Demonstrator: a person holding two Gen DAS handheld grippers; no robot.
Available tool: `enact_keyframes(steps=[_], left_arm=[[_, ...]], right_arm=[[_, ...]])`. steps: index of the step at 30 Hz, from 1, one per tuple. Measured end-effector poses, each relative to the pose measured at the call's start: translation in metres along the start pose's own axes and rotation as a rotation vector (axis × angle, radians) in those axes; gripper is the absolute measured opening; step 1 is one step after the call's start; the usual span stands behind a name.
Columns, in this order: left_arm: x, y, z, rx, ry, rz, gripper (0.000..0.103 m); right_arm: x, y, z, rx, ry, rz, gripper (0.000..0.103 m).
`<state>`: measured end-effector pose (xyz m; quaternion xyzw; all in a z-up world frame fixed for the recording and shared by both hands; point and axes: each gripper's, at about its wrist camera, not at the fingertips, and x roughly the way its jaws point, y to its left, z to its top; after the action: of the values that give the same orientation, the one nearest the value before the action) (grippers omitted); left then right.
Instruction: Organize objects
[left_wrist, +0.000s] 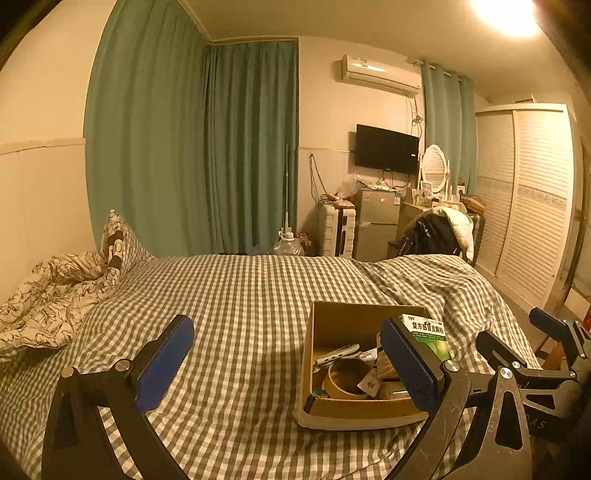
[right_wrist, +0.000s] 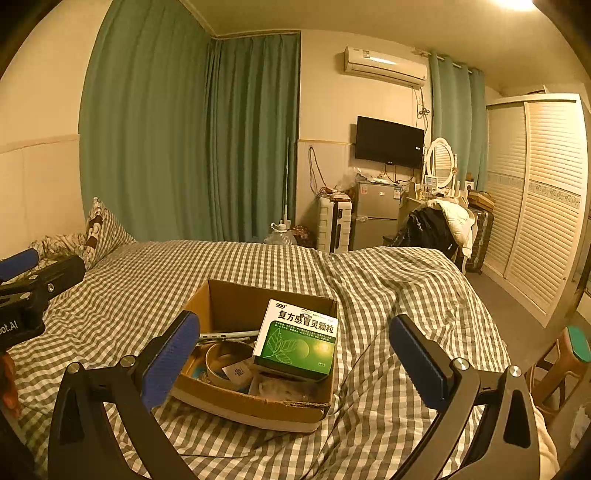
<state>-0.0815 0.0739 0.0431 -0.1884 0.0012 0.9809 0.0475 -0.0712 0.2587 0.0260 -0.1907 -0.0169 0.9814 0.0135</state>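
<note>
Checked bedspread (right_wrist: 258, 266) bears cardboard box (right_wrist: 255, 406) with green-white medicine carton (right_wrist: 297, 341) tilted inside

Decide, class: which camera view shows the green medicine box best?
The right wrist view: the green medicine box shows its whole printed front, leaning in the cardboard box. The left wrist view shows only its top behind a finger.

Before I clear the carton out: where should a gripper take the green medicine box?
Probably the green medicine box by its raised top end, from above, fingers across its thin sides. It leans tilted over the clutter in the cardboard carton, with that end free.
</note>
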Motion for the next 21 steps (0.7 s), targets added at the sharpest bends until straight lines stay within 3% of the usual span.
enact_keyframes(steps=[21], left_arm=[[0.0010,-0.0033,-0.0027,0.029,0.012,0.007,0.103]], right_arm=[[-0.0067,0.0047,0.0009,0.005,0.001,0.009,0.103]])
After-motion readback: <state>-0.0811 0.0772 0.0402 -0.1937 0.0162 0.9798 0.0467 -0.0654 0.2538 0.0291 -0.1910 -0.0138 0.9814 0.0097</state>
